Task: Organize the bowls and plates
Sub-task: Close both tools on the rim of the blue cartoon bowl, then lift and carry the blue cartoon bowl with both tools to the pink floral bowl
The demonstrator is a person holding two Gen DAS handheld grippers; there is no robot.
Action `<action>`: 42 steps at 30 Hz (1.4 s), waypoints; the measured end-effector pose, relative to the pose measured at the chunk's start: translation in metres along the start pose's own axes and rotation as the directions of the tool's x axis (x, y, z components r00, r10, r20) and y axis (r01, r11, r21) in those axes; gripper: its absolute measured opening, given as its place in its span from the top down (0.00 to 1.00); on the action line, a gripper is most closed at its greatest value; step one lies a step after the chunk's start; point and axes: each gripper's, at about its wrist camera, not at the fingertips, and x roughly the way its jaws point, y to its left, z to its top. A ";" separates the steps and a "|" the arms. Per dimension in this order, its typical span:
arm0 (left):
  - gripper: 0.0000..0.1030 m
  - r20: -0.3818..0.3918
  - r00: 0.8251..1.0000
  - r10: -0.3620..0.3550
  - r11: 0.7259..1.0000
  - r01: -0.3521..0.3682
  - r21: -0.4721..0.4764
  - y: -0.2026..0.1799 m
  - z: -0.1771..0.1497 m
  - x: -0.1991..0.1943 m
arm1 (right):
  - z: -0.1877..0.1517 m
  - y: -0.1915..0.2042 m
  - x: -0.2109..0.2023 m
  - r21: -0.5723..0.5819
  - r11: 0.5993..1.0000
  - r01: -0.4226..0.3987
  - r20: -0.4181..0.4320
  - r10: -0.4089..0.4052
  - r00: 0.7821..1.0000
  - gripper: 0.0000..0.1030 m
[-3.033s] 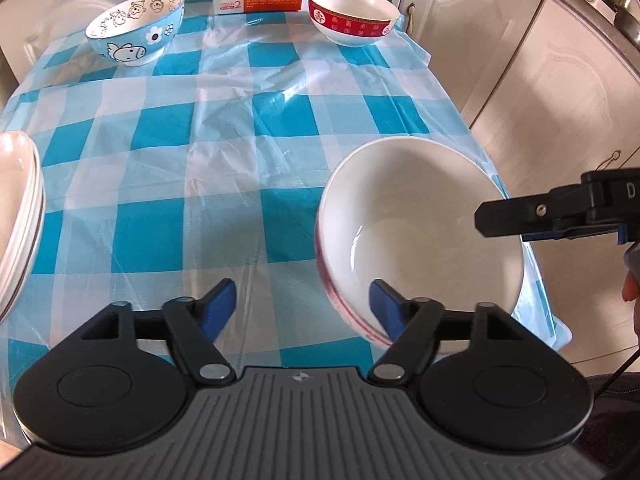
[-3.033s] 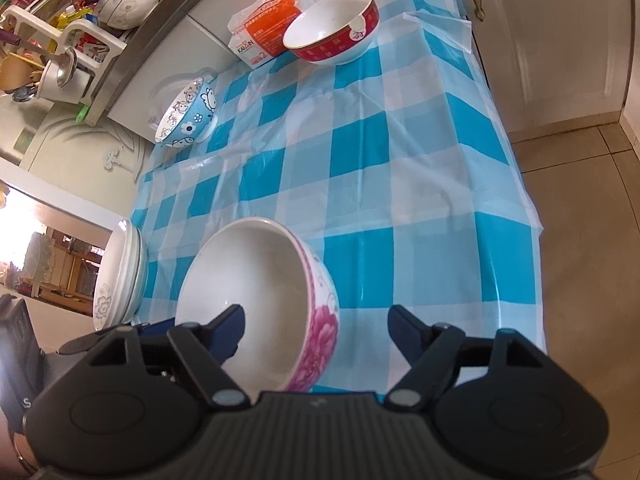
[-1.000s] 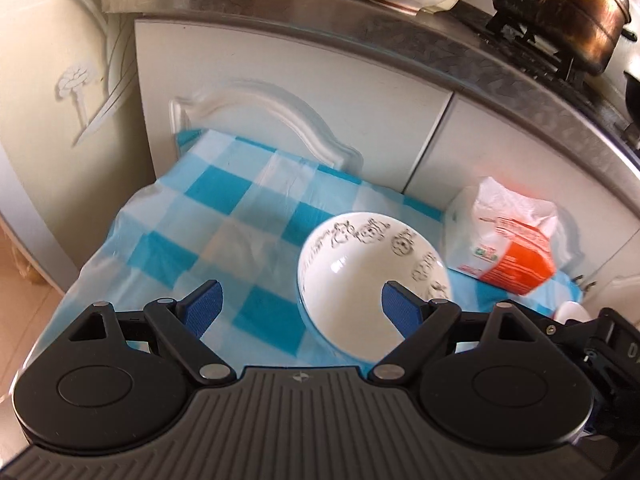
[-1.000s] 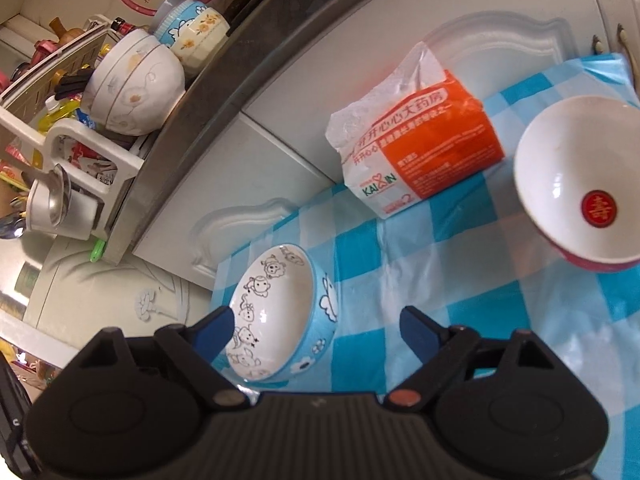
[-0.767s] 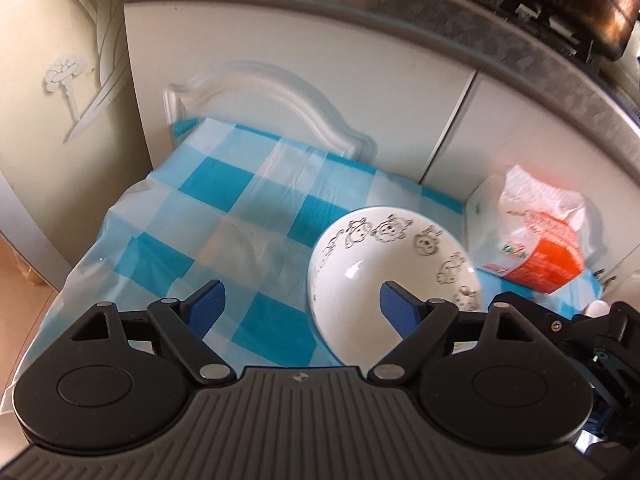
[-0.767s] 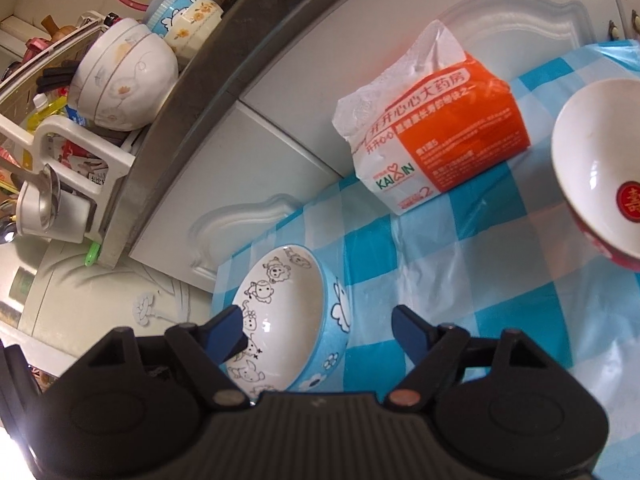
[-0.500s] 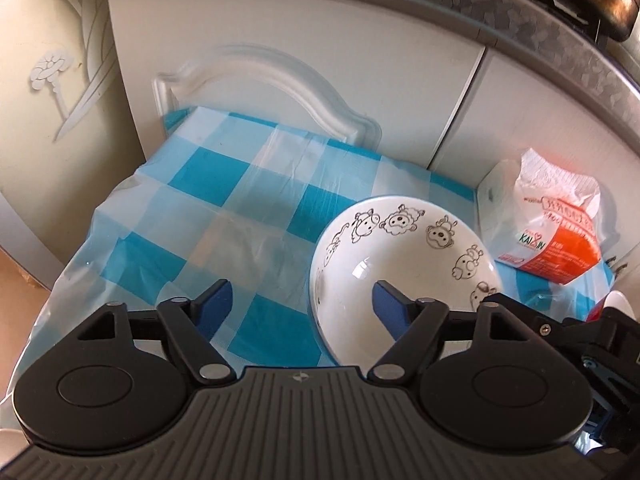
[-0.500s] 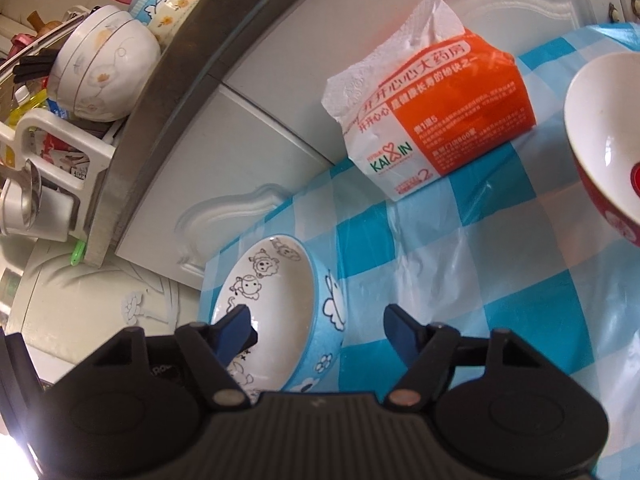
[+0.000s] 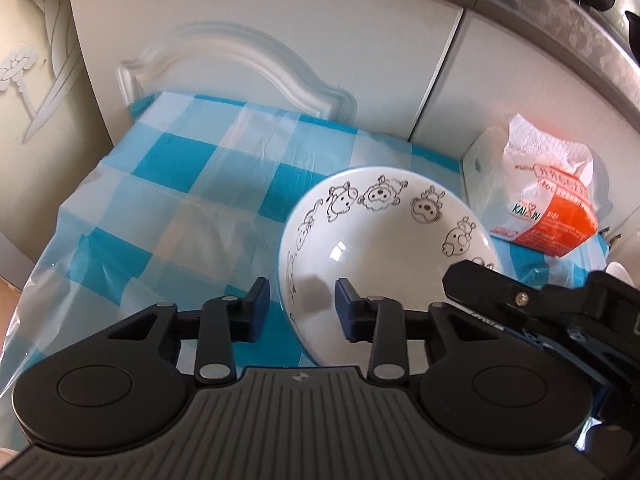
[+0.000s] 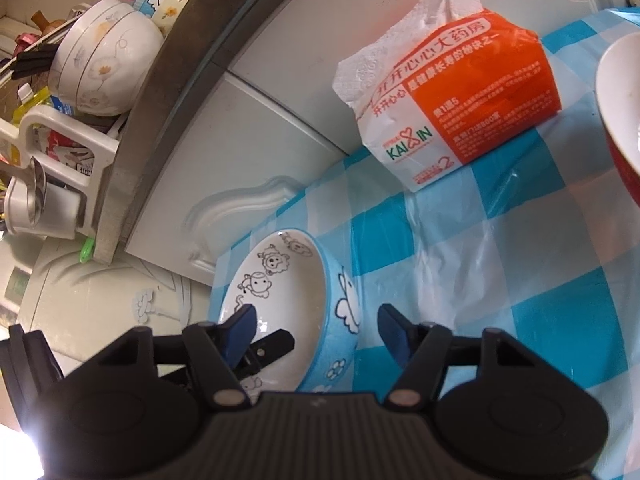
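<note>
Straddling the cartoon bowl (image 9: 384, 248) rim, both hand-held grippers stand spread, closing; tissue pack (image 10: 460, 92) behind.

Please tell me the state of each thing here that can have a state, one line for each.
Blue bowl with cartoon animals inside: upright, empty, on the checked cloth.
Left gripper: jaws just closing, astride the bowl's near rim, not yet pressing.
Right gripper: jaws just closing, astride the bowl's other rim, not yet pressing.
Orange and white tissue pack: opened, tissue sticking out.
Red bowl: upright.
</note>
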 end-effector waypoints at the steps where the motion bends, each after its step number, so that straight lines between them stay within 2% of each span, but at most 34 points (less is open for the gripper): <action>1: 0.63 0.002 1.000 -0.002 1.000 0.002 0.004 -0.001 -0.001 0.001 | 0.000 -0.001 0.001 0.005 1.000 -0.002 -0.001 0.002 1.000 0.41; 4: 0.69 0.009 1.000 -0.004 1.000 0.004 0.019 -0.005 -0.003 0.002 | 0.001 0.000 0.006 -0.015 1.000 0.015 -0.015 -0.015 1.000 0.59; 9: 0.72 0.022 1.000 0.002 1.000 -0.002 0.015 -0.007 -0.005 0.002 | 0.000 -0.001 0.007 -0.021 0.999 0.036 -0.008 -0.037 0.999 0.64; 11: 0.73 0.025 1.000 0.004 1.000 -0.004 0.016 -0.007 -0.006 0.002 | -0.001 0.000 0.006 -0.031 0.999 0.040 -0.007 -0.041 0.999 0.74; 13: 0.74 0.024 1.000 0.005 1.000 -0.005 0.013 -0.008 -0.009 -0.001 | -0.001 0.003 0.008 -0.067 0.996 0.063 -0.003 -0.064 0.998 0.77; 16: 0.77 0.023 1.000 0.006 1.000 -0.006 0.008 -0.007 -0.010 -0.003 | -0.002 0.005 0.009 -0.097 0.992 0.080 0.001 -0.081 0.997 0.78; 26: 0.84 0.012 1.000 0.008 1.000 -0.008 -0.006 -0.013 -0.021 -0.019 | -0.001 0.000 0.001 -0.076 0.993 0.089 -0.011 -0.090 0.996 0.78; 42: 0.86 -0.005 0.999 -0.041 0.999 0.041 -0.007 -0.038 -0.059 -0.064 | -0.006 -0.010 -0.054 -0.070 0.993 0.090 -0.013 -0.091 0.996 0.78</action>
